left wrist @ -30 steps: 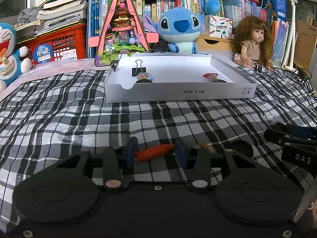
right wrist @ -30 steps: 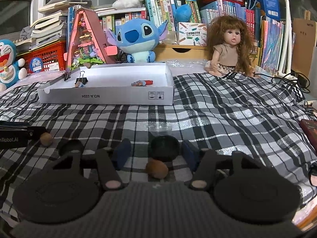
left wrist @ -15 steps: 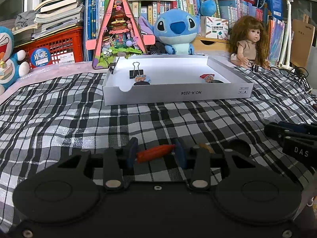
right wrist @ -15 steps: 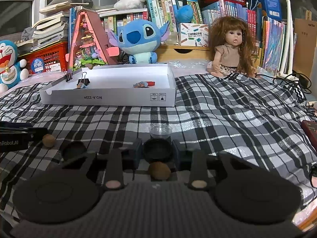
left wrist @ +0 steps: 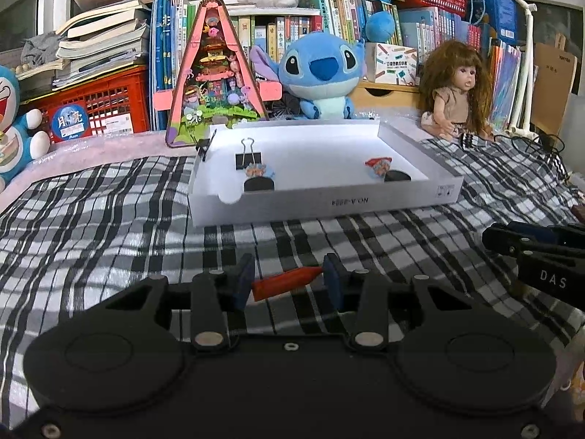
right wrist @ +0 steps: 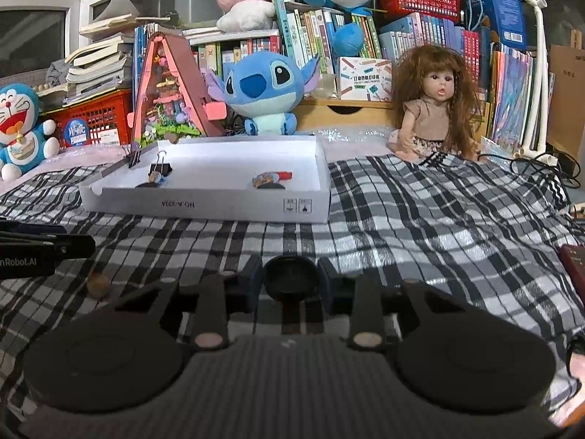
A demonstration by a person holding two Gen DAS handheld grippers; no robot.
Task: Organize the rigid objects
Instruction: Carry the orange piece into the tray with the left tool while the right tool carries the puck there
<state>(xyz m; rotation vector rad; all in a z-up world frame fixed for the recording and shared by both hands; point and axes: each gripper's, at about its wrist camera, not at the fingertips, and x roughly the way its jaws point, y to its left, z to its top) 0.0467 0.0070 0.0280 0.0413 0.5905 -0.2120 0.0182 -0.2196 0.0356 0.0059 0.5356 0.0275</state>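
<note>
Orange crayon [left wrist: 287, 281] lies crosswise between the pads of the left tongs [left wrist: 288, 281], which are closed on its two ends just above the checked bedspread [left wrist: 109, 219]. Beyond it the white box [left wrist: 329, 203] reads "NO.A-2224" upside down on its front wall and holds a black binder clip [left wrist: 248, 159]. At the right edge, the other tool shows "DAS". In the right view, the left tool reads "nRobot.AI"; the right tongs [right wrist: 290, 281] are clamped on a round black cap [right wrist: 290, 280].
</note>
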